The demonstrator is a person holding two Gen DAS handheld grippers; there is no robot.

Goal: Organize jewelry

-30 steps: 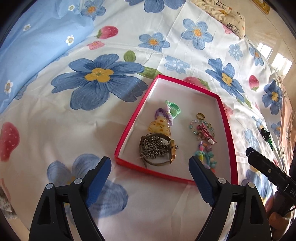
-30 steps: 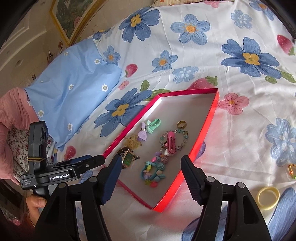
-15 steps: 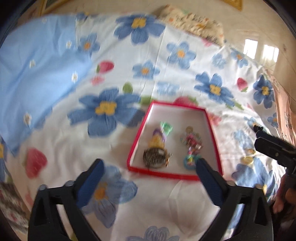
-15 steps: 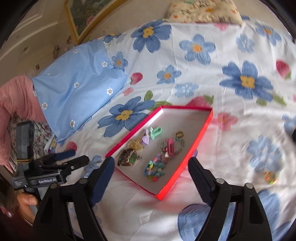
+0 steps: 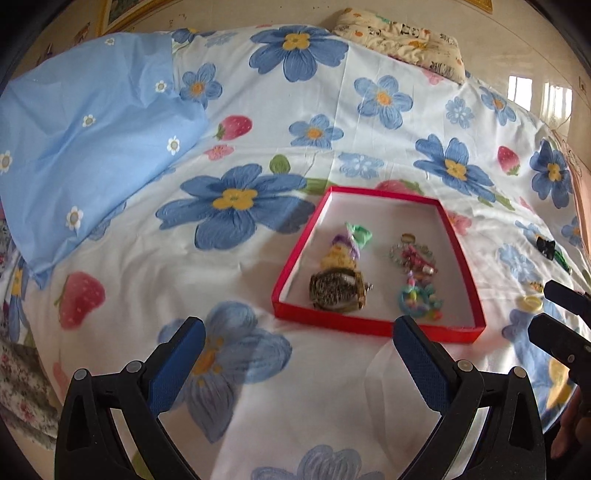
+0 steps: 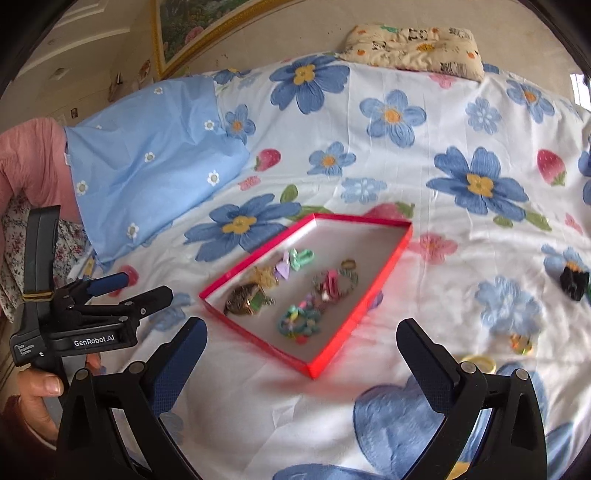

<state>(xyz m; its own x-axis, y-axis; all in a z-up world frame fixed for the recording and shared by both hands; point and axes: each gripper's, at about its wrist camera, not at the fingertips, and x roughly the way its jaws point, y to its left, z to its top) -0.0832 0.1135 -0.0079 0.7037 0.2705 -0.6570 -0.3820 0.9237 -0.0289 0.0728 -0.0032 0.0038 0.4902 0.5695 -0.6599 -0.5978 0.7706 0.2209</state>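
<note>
jewelry point(image 5: 376, 273) in tray point(image 5: 376, 326), tray on bedsheet point(image 5: 280, 122)

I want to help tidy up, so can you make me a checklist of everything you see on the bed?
Surface: flowered sheet over the bed, wrinkled.
Job's things: red tray holds a watch, a yellow clip, purple and green bows, a ring, a bead bracelet and a pink clip. Yellow ring, small gold piece and black bow lie loose outside the tray.
Clutter: blue pillow, patterned pillow.
Grippers: left tool open, empty. Right tool opening, empty. Both are short of the tray.
Cables: nothing seen.
Surroundings: framed picture on the wall, pink cloth at the bedside.
</note>
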